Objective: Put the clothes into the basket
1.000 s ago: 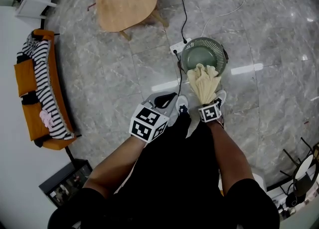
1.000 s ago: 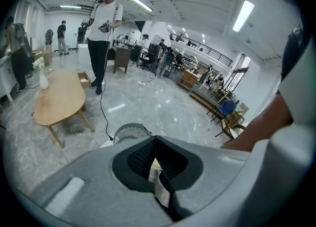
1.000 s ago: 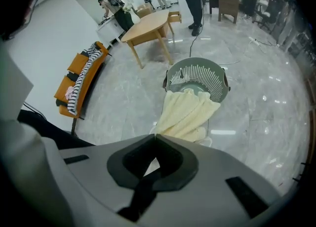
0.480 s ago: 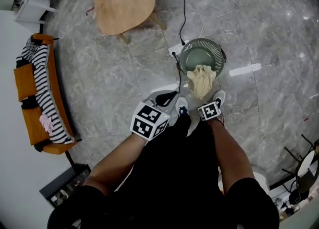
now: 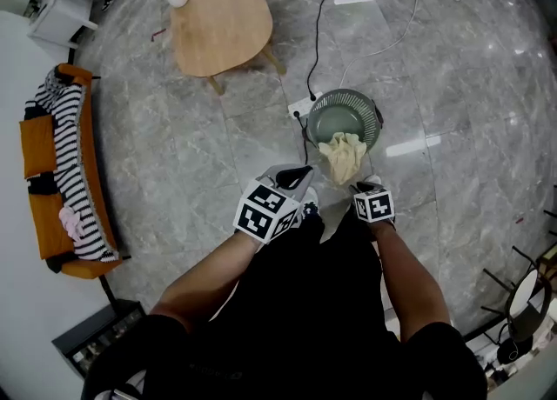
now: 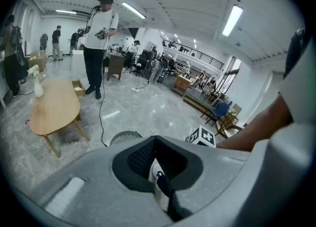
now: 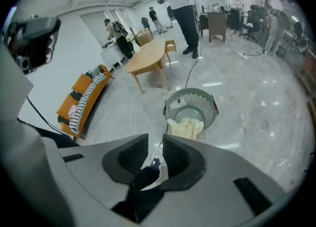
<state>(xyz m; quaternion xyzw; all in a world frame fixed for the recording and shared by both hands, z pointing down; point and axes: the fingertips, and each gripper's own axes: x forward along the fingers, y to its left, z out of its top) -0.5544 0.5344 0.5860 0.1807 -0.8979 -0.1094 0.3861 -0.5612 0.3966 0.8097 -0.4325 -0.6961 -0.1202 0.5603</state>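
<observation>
The round green basket (image 5: 348, 107) stands on the grey floor ahead of the person's feet. A cream cloth (image 5: 342, 156) lies half in it, draped over the near rim. In the right gripper view the cloth (image 7: 185, 127) and the basket (image 7: 191, 95) sit just beyond the jaws. My right gripper (image 5: 364, 186) hangs above the cloth's near edge; its jaws have just been closing, stand apart and hold nothing. My left gripper (image 5: 298, 174) hovers to the left of the basket, its tips together and empty. The left gripper view catches the basket (image 6: 123, 136) at the jaws' left.
An orange sofa (image 5: 42, 142) at the left carries striped clothes (image 5: 74, 163) and a pink garment (image 5: 71, 224). A wooden table (image 5: 218, 11) stands beyond. A power strip (image 5: 301, 110) and cables lie by the basket. People stand in the background (image 6: 98, 43).
The right gripper let go of the cream cloth and rose. The cloth dropped from upright in the jaws to a heap over the basket's near rim.
</observation>
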